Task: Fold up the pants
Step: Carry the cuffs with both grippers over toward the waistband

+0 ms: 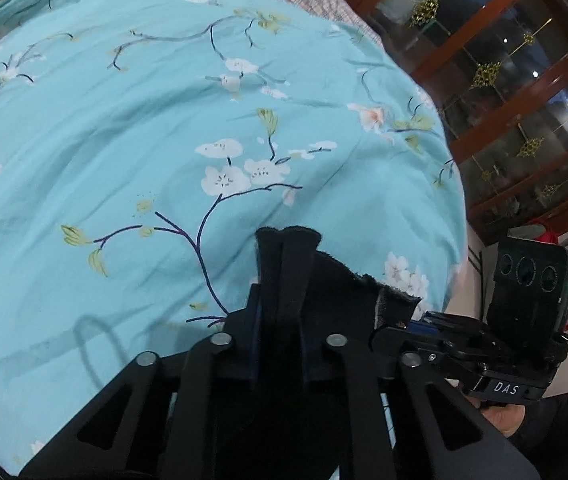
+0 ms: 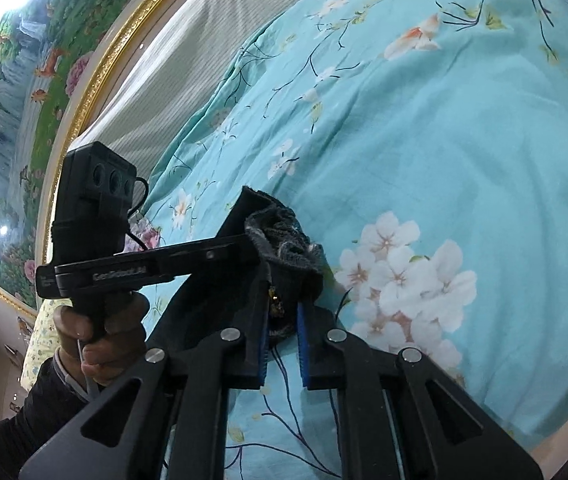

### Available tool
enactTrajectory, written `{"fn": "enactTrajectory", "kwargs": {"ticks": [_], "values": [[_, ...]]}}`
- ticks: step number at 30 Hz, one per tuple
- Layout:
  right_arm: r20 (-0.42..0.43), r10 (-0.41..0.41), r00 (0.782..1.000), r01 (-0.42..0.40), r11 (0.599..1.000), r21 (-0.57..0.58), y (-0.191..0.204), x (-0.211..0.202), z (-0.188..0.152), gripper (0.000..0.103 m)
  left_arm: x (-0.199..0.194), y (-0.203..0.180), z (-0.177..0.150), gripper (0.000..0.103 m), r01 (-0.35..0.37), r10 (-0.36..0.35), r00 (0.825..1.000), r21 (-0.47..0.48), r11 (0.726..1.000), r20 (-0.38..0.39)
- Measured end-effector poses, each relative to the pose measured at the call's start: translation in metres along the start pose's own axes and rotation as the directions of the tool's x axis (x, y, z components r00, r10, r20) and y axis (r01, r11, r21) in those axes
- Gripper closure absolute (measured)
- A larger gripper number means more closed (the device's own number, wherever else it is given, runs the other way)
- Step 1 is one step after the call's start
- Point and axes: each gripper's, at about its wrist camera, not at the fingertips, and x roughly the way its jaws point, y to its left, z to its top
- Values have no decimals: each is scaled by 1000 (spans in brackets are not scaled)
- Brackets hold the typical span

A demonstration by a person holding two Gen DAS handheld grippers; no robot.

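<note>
Hiding most of the black pants [image 1: 347,280], both closed grippers.

Your left gripper [image 1: 287,240] is matte black, its linkage arms pinned with round silver rivets and cut with triangular openings. The right gripper [image 2: 284,280] matches, with ridged blue pads lining its fingers [image 2: 305,344]. Each carries a black three-lens camera box on a flat bar: yours on the right reads "DAS" in white and shows a small green light, the left one bears faint grey lettering and a thin black cable. Your left hand [image 2: 100,336] emerges from a dark sleeve over a paler cuff.
</note>
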Motion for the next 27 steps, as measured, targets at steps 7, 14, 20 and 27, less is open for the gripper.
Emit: {"fn": "enactTrajectory", "kwargs": {"ticks": [7,14,20,27], "values": [[9,67,998,-66,996,-58,21,-7,2,90,-45,-5,-13,92,38,-38,993,1,999,108],[-24,221,975,-222,965,-141,61,-13,3,90,-98,-9,-38,92,48,-47,979,4,999,200],[-85,310,947,-321,927,-192,95,-6,-8,90,-137,-1,-74,92,43,-35,962,-24,999,272],[-193,368,910,-404,892,-202,128,19,-29,90,-171,24,-122,92,53,-15,938,-100,994,346]]}}
